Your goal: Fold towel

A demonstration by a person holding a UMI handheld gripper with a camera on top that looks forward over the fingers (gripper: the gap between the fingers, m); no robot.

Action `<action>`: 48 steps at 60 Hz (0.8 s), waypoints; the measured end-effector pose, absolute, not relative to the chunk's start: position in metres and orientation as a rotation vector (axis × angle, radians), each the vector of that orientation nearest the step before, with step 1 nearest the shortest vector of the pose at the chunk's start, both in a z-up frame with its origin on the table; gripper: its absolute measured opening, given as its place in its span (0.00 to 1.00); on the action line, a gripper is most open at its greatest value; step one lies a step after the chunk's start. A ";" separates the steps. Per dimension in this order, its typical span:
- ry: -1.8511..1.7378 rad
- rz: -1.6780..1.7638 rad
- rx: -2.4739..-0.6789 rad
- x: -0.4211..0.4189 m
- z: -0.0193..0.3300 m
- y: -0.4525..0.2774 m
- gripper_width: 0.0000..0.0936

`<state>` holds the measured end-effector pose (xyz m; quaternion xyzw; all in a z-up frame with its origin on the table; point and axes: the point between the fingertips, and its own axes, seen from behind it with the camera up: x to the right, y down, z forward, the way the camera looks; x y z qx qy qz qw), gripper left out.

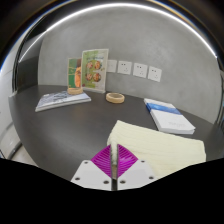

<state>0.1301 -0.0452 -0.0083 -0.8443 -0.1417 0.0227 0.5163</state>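
A pale cream towel (pixel 160 146) lies folded flat on the dark grey table (pixel 90 125), just ahead of my fingers and to their right. My gripper (pixel 116 168) sits low at the towel's near left edge. Its two magenta pads are pressed together with a thin pale strip of the towel's edge pinched between them. The rest of the towel rests on the table.
A magazine (pixel 62 100) lies at the left. A tape roll (pixel 115 97) sits mid-table, with upright picture cards (pixel 88 72) behind it. A stack of books (pixel 168 116) lies beyond the towel at the right. Wall sockets (pixel 140 70) are on the back wall.
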 end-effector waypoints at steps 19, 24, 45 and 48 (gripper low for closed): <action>-0.102 0.136 -1.865 0.224 0.093 -0.035 0.01; 0.009 0.064 -1.839 0.298 0.109 -0.039 0.01; 0.216 -0.145 -2.008 0.443 0.024 -0.058 0.07; 0.240 -0.152 -2.020 0.442 0.025 -0.065 0.26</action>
